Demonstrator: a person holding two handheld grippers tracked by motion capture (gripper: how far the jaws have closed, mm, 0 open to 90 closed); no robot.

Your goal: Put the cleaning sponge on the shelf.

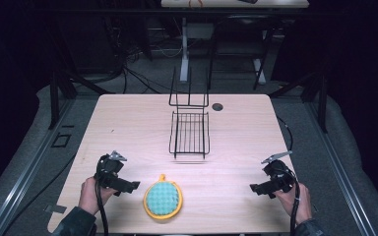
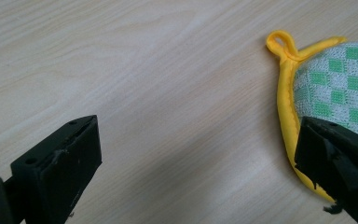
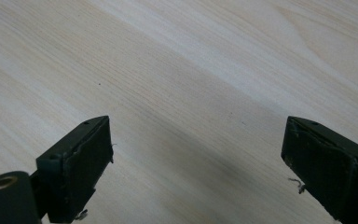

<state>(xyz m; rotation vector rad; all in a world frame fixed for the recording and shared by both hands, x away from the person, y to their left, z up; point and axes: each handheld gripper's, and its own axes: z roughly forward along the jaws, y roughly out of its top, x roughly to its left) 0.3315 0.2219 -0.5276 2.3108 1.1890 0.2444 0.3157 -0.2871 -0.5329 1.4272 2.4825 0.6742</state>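
Observation:
A round pot holder point(image 1: 163, 199) with a green-and-white checked face, yellow rim and a small yellow loop lies flat near the table's front edge. My left gripper point(image 1: 128, 187) is just left of it, held in a hand, jaws wide apart and nothing between them. In the left gripper view the pot holder point(image 2: 340, 84) lies under the right-hand jaw, its loop toward the top. My right gripper point(image 1: 257, 188) is at the front right of the table, open over bare wood point(image 3: 191, 93).
A black wire rack point(image 1: 189, 130) with tall upright prongs stands at the middle back of the light wooden table point(image 1: 128, 123). A dark round hole point(image 1: 217, 106) sits just right of it. Cables trail from both grippers toward the front edge.

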